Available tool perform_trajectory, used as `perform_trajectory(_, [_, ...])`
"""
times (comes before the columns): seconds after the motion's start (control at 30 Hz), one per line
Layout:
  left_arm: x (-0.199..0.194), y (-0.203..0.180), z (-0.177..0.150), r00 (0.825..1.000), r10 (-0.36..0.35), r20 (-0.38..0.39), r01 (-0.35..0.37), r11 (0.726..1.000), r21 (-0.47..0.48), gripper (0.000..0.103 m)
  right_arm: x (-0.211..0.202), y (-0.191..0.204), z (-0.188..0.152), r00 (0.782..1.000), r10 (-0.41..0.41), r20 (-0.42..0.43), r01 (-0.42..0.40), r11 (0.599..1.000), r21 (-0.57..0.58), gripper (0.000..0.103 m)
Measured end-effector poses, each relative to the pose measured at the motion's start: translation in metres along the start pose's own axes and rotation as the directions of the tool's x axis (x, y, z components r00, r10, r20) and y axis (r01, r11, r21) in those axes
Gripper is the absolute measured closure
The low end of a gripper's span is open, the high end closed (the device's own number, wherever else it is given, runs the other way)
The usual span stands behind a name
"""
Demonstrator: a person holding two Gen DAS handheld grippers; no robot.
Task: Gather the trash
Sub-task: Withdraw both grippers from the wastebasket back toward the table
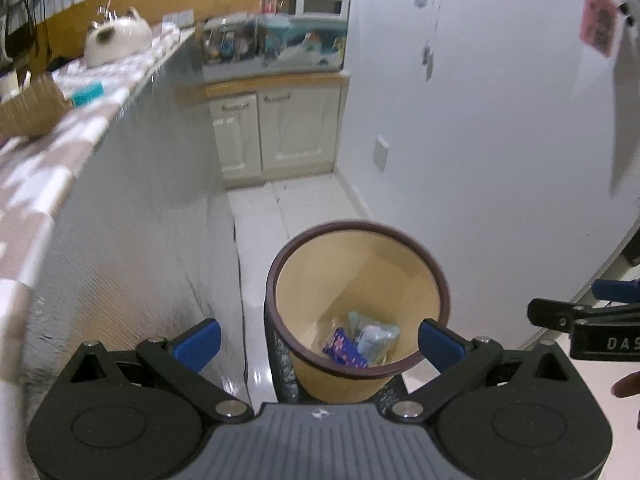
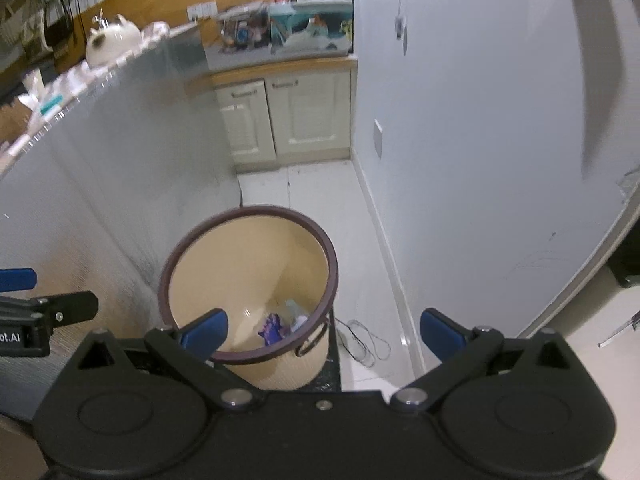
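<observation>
A tan waste bin with a dark brown rim (image 1: 438, 276) (image 2: 330, 264) stands on the white tile floor below both grippers. Inside it lie a purple patterned wrapper (image 1: 346, 350) (image 2: 274, 330) and a pale blue-white packet (image 1: 374, 336) (image 2: 296, 316). My left gripper (image 1: 319, 338) is open and empty, held above the bin's near rim. My right gripper (image 2: 324, 330) is open and empty, above the bin's right side. The right gripper shows at the right edge of the left wrist view (image 1: 592, 316). The left gripper shows at the left edge of the right wrist view (image 2: 44, 312).
A tall counter with a silver side panel (image 1: 132, 208) (image 2: 100, 152) stands left of the bin, carrying a cat (image 1: 116, 38) (image 2: 110, 40), a basket (image 1: 32, 110) and a teal item (image 1: 88, 94). White cabinets (image 1: 276, 128) (image 2: 288, 112) lie ahead. A white wall (image 1: 480, 120) runs right. A cable (image 2: 368, 342) lies on the floor.
</observation>
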State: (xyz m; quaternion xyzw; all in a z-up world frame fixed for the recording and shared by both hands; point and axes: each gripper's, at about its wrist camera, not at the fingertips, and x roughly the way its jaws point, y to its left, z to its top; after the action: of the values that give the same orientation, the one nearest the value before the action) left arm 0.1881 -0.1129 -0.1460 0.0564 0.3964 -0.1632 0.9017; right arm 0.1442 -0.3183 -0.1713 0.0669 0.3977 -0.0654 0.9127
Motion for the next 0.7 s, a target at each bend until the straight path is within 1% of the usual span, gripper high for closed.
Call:
perform_trajectory(0.13, [-0.026,-0.005,0.001,0.997,-0.013,0.070,0.012,1.000,0.007,0.000,-0.021,0.001,0.000,0.998,0.003,0.057,-0.003,1.000,0.002,0.000])
perform_trajectory(0.33, [-0.067,-0.001,0.005,0.984,-0.017,0.175,0.017,1.000,0.004,0.000,-0.048,0.005,0.005,0.990,0.018,0.143,-0.017,1.000,-0.005,0.000])
perform_trajectory(0.4, [-0.082,0.002,0.008,0.976,-0.014,0.217,0.013,1.000,0.007,0.000,-0.058,0.009,0.006,0.984,0.032,0.174,-0.030,0.999,-0.014,0.000])
perform_trajectory(0.5, [-0.106,0.008,0.013,0.957,0.004,0.289,-0.005,1.000,0.002,0.000,-0.070,0.017,0.011,0.973,0.063,0.224,-0.057,0.998,-0.032,0.000])
perform_trajectory(0.63, [-0.128,0.023,0.020,0.931,0.037,0.362,-0.034,0.999,-0.015,0.000,-0.084,0.033,0.020,0.951,0.114,0.286,-0.099,0.993,-0.068,0.000])
perform_trajectory(0.7, [-0.139,0.032,0.022,0.917,0.057,0.396,-0.049,0.998,-0.029,0.000,-0.091,0.042,0.025,0.937,0.147,0.316,-0.125,0.988,-0.090,0.000])
